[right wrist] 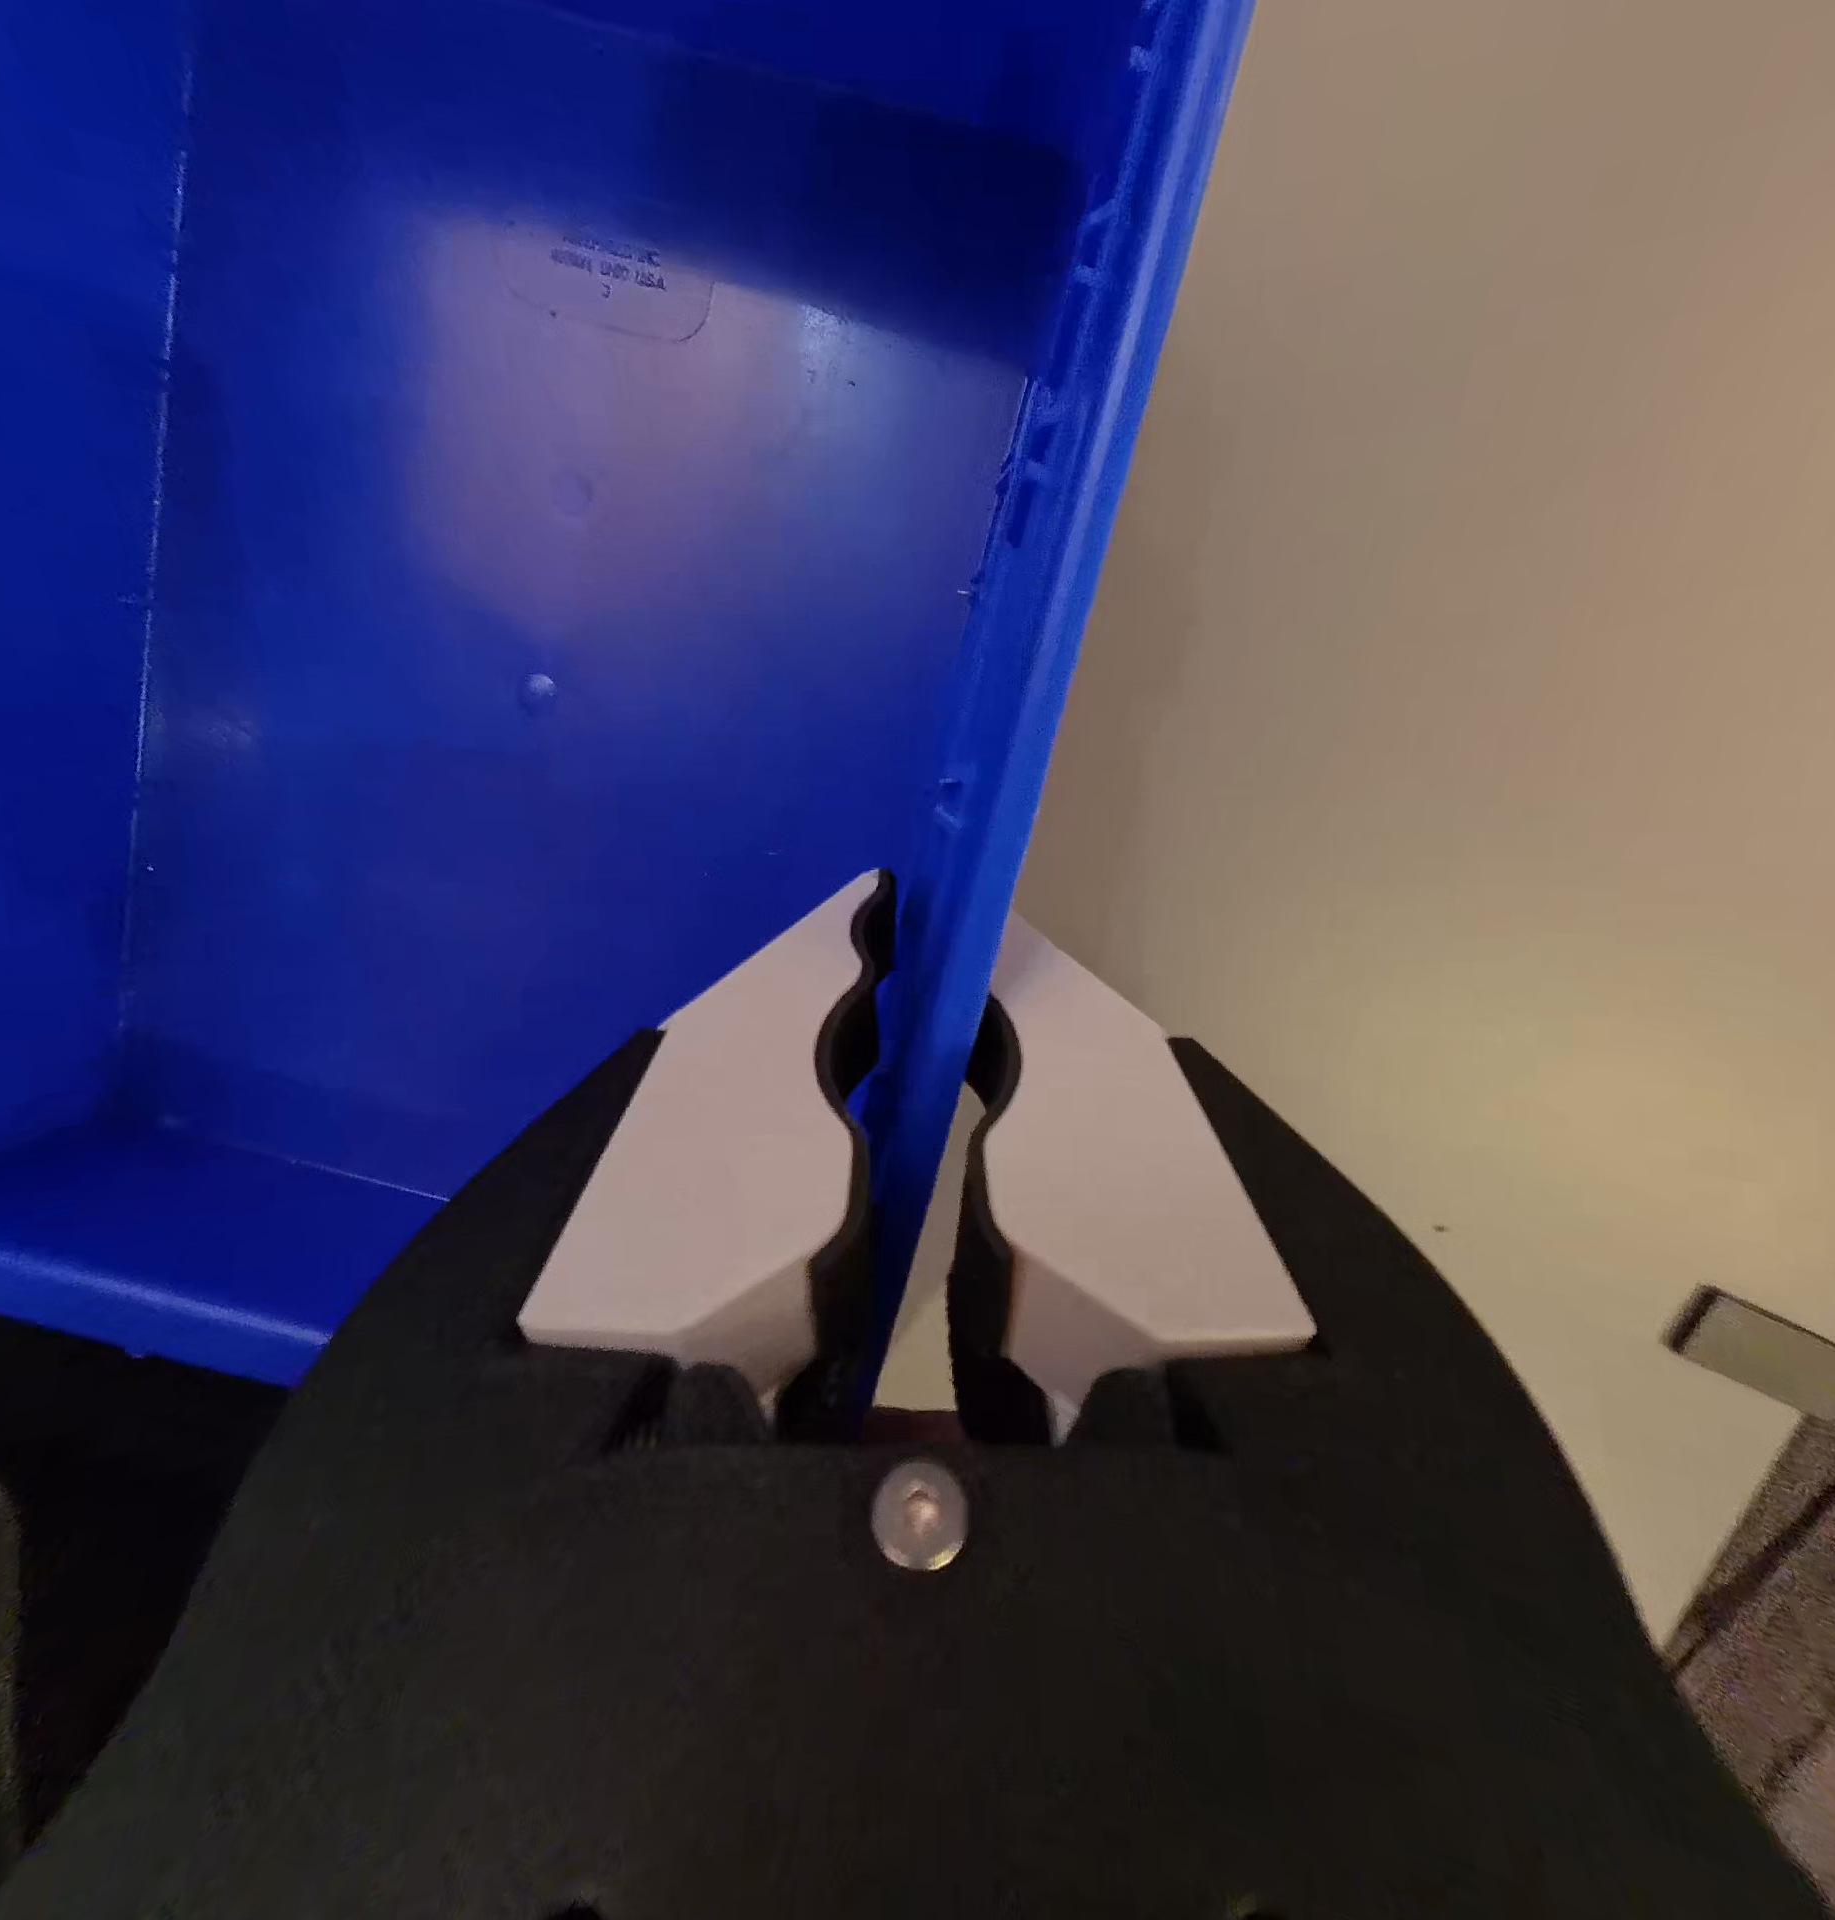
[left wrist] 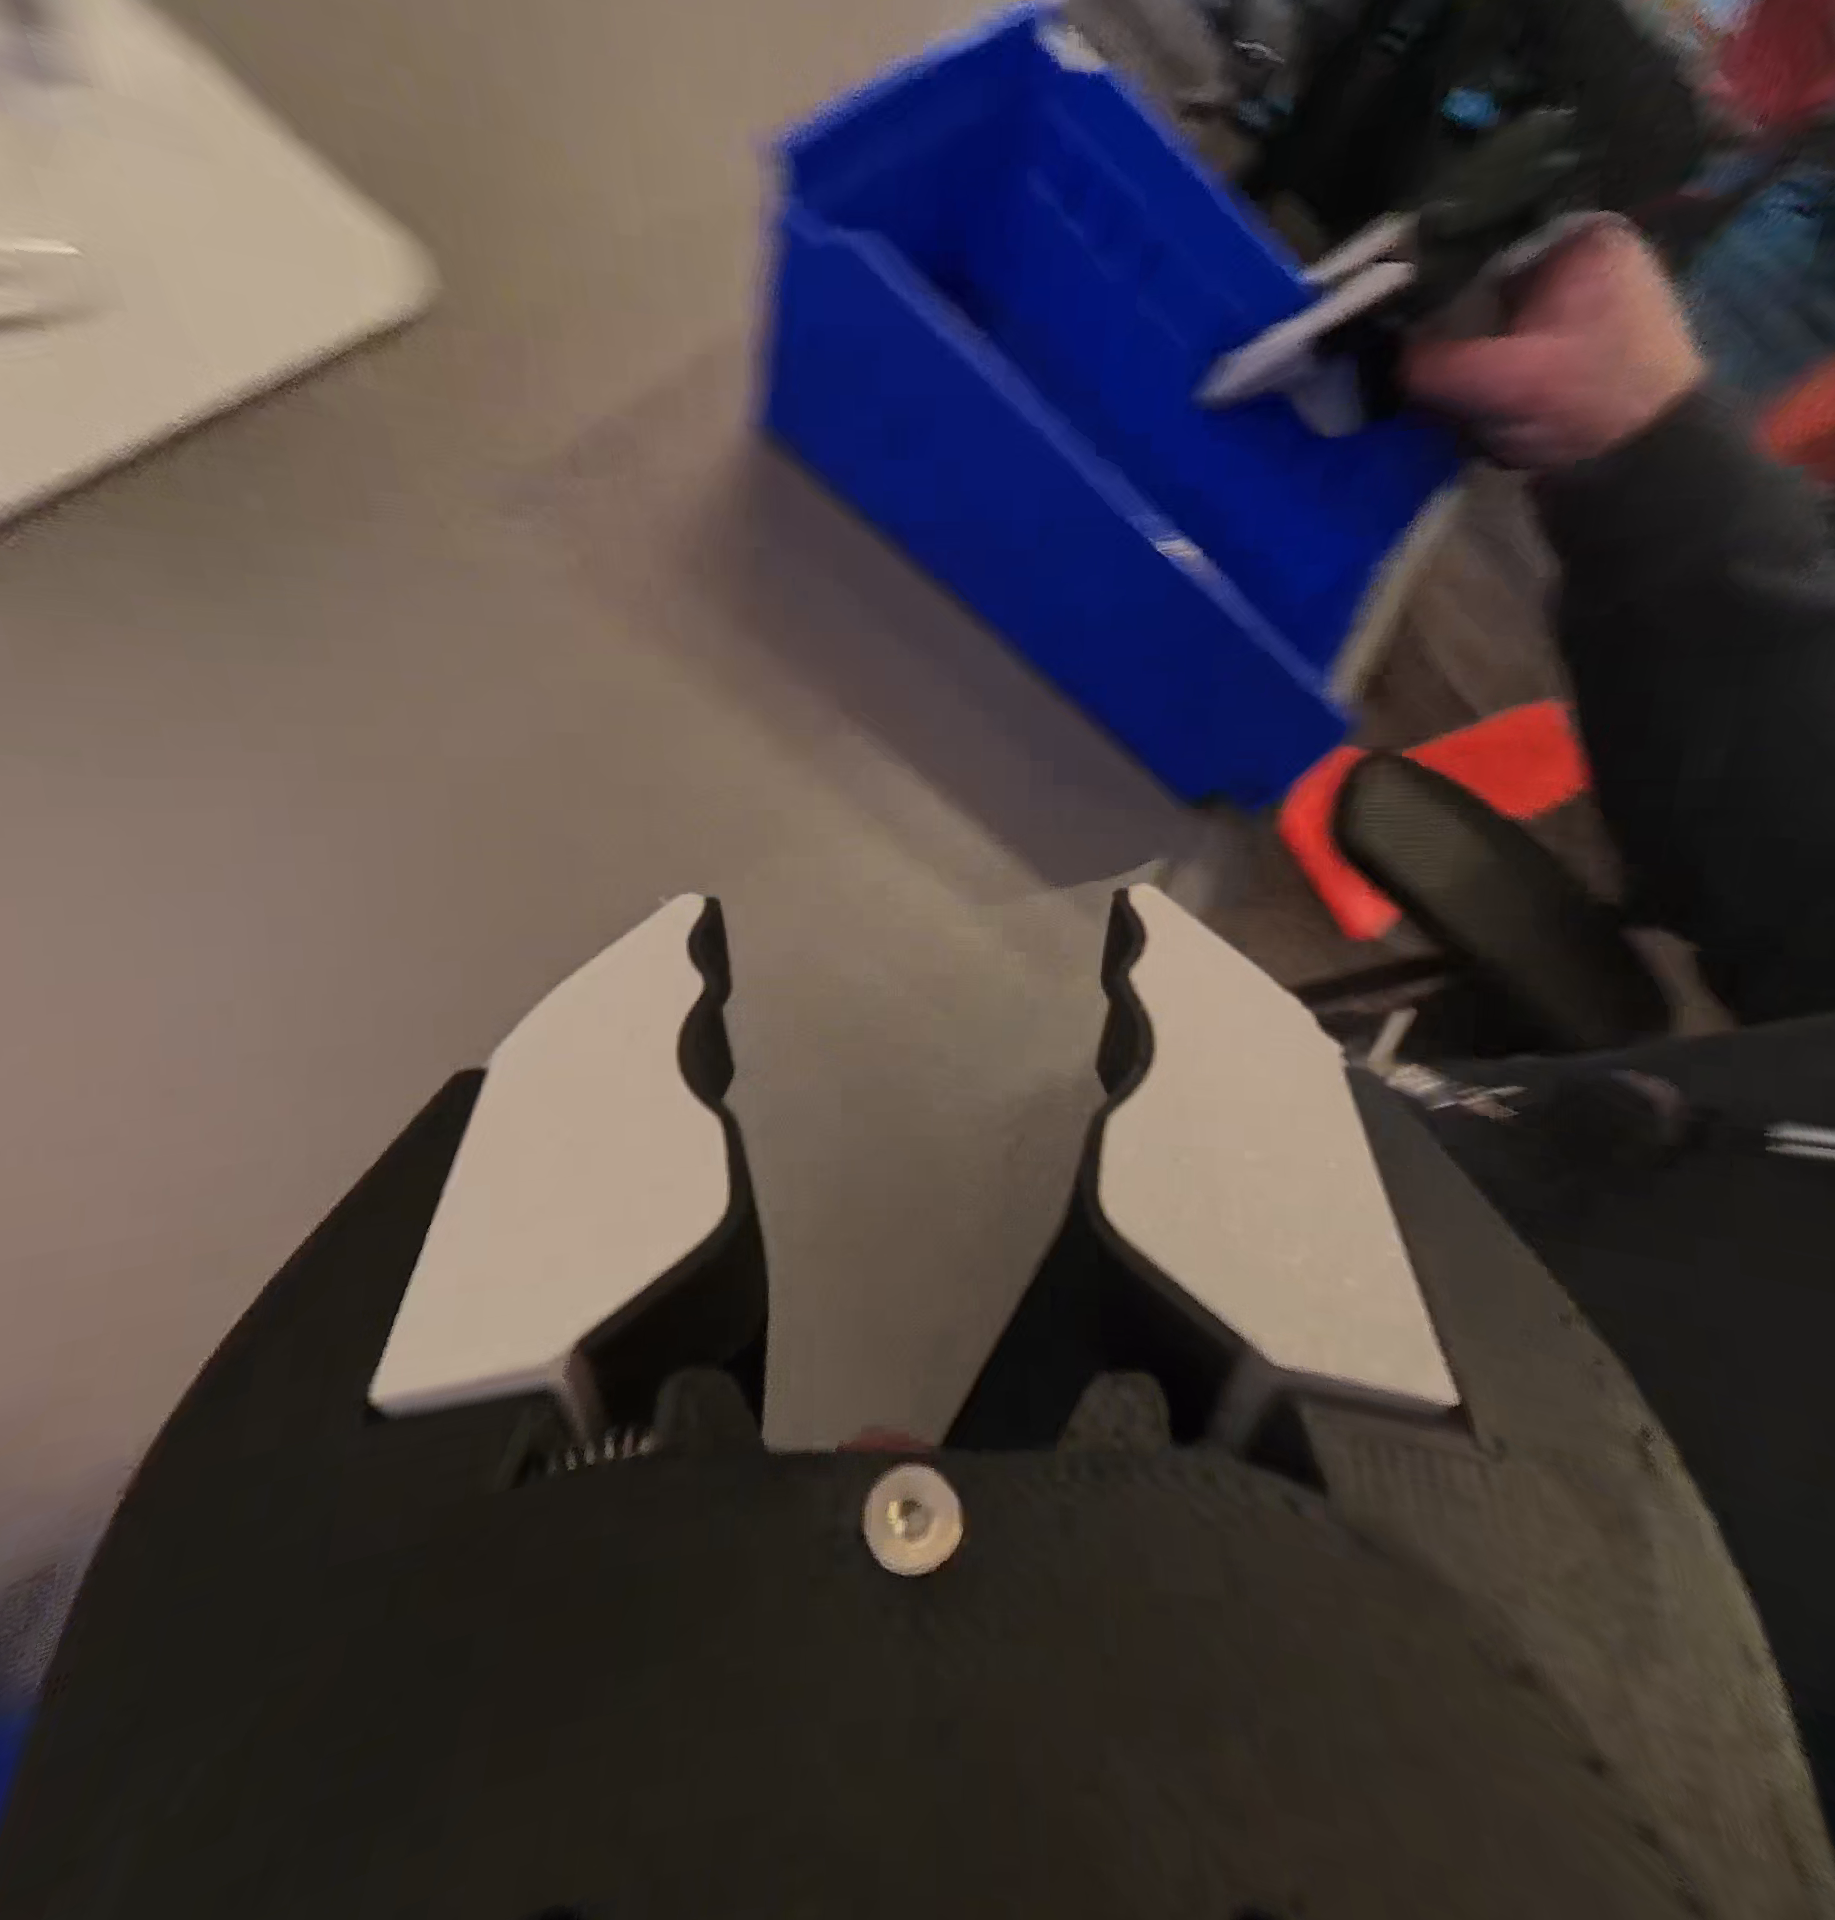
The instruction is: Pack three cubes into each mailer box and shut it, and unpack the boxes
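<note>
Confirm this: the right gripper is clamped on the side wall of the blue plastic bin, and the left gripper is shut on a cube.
Wrong on the left gripper: the left wrist view shows it open and empty above the table. The right gripper does clamp the blue plastic bin's side wall.

a plain beige tabletop [left wrist: 393,790] fills most of the left wrist view, with a pale rounded-corner mat or board [left wrist: 154,301] lying on its far left part. beyond the table edge stands a black chair armrest [left wrist: 1484,894] with orange-red parts, against a blurred, cluttered background. the right wrist view shows grey carpet [right wrist: 1786,1621] and what may be a metal table leg [right wrist: 1765,1351].
</note>
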`<action>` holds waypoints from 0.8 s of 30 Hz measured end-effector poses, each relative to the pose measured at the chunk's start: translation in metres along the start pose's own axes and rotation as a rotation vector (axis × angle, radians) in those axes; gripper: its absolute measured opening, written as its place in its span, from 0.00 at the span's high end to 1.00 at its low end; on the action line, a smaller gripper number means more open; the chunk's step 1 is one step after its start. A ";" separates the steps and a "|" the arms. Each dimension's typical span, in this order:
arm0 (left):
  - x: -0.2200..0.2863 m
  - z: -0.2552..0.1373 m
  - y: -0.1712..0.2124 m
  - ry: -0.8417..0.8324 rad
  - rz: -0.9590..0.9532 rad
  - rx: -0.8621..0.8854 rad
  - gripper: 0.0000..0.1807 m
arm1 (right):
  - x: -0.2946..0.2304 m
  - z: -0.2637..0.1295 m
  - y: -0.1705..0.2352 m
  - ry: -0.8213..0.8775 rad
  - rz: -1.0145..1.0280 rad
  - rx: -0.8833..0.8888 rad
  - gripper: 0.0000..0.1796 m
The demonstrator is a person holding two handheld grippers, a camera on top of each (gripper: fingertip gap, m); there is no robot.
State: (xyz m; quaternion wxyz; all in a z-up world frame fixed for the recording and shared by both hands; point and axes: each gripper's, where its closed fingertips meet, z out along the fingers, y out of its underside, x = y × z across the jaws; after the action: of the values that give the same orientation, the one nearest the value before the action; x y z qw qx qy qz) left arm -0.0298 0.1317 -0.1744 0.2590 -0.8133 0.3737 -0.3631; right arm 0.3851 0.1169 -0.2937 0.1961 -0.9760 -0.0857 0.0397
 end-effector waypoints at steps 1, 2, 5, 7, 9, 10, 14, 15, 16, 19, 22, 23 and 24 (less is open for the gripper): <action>-0.024 -0.027 0.008 -0.103 -0.008 0.005 0.61 | 0.007 -0.001 0.002 0.006 0.004 -0.003 0.98; -0.050 -0.056 0.018 -0.217 -0.020 0.004 0.59 | 0.015 -0.002 0.003 0.008 0.008 -0.004 0.98; -0.121 -0.146 0.059 -0.520 -0.093 0.000 0.58 | 0.035 -0.004 0.006 0.014 0.006 0.002 0.98; -0.144 -0.188 0.089 -0.561 -0.182 0.023 0.57 | 0.049 -0.005 0.006 0.033 -0.015 0.008 0.98; -0.165 -0.222 0.122 -0.617 -0.287 0.028 0.57 | 0.060 -0.006 0.006 0.038 -0.007 0.014 0.98; -0.174 -0.235 0.137 -0.644 -0.323 0.034 0.57 | 0.064 -0.006 0.007 0.047 -0.013 0.010 0.97; -0.196 -0.265 0.201 -0.760 -0.425 -0.063 0.57 | 0.077 -0.007 0.019 0.115 -0.102 -0.069 0.90; -0.199 -0.265 0.212 -0.764 -0.443 -0.083 0.57 | 0.078 -0.005 0.021 0.129 -0.112 -0.084 0.89; -0.199 -0.263 0.221 -0.749 -0.460 -0.091 0.57 | 0.079 -0.004 0.023 0.138 -0.113 -0.097 0.88; -0.203 -0.253 0.240 -0.723 -0.493 -0.118 0.57 | 0.078 -0.003 0.025 0.117 -0.104 -0.123 0.87; -0.208 -0.243 0.249 -0.717 -0.493 -0.150 0.56 | 0.076 -0.002 0.026 0.061 -0.085 -0.131 0.89; -0.210 -0.240 0.251 -0.713 -0.493 -0.158 0.56 | 0.075 -0.001 0.027 0.039 -0.068 -0.141 0.89; -0.212 -0.237 0.251 -0.703 -0.494 -0.157 0.56 | 0.072 -0.001 0.025 0.008 -0.056 -0.128 0.91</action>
State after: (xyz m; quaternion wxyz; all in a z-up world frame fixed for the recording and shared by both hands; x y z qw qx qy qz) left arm -0.4178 0.1171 -0.2898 0.2133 -0.9696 0.0837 -0.0857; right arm 0.4601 0.1067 -0.3059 0.1345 -0.9839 -0.1148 0.0248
